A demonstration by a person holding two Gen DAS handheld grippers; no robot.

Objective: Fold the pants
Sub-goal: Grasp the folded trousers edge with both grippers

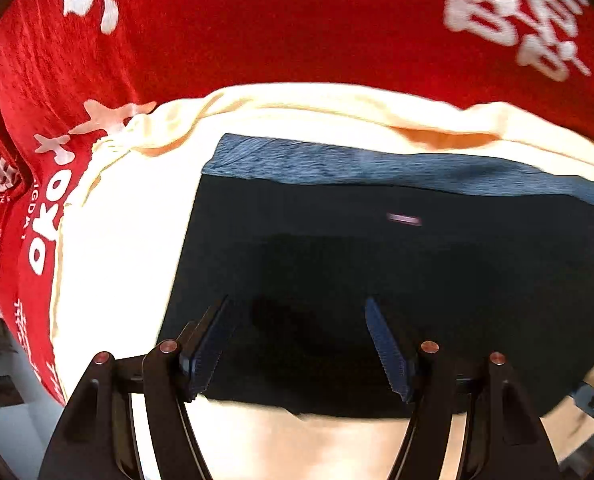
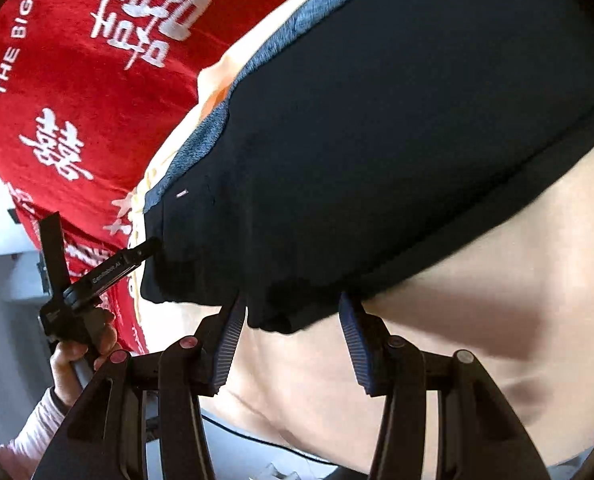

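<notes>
The dark navy pants [image 1: 377, 264] with a blue-grey waistband [image 1: 377, 164] lie flat on a cream cloth [image 1: 117, 248]. My left gripper [image 1: 297, 312] is open, its fingers over the pants' near edge, holding nothing. In the right wrist view the pants [image 2: 377, 140] fill the upper middle. My right gripper [image 2: 293, 304] is open with a corner of the pants' hem between its blue pads [image 2: 229, 340]. The left gripper [image 2: 153, 246] shows there at the left, its tip touching the pants' side edge; I cannot tell its opening from that view.
A red cloth with white lettering [image 1: 257, 20] covers the surface beyond the cream cloth, also in the right wrist view [image 2: 77, 100]. A hand in a pink sleeve [image 2: 73, 360] holds the left tool. The table edge and floor [image 1: 1, 400] lie at the left.
</notes>
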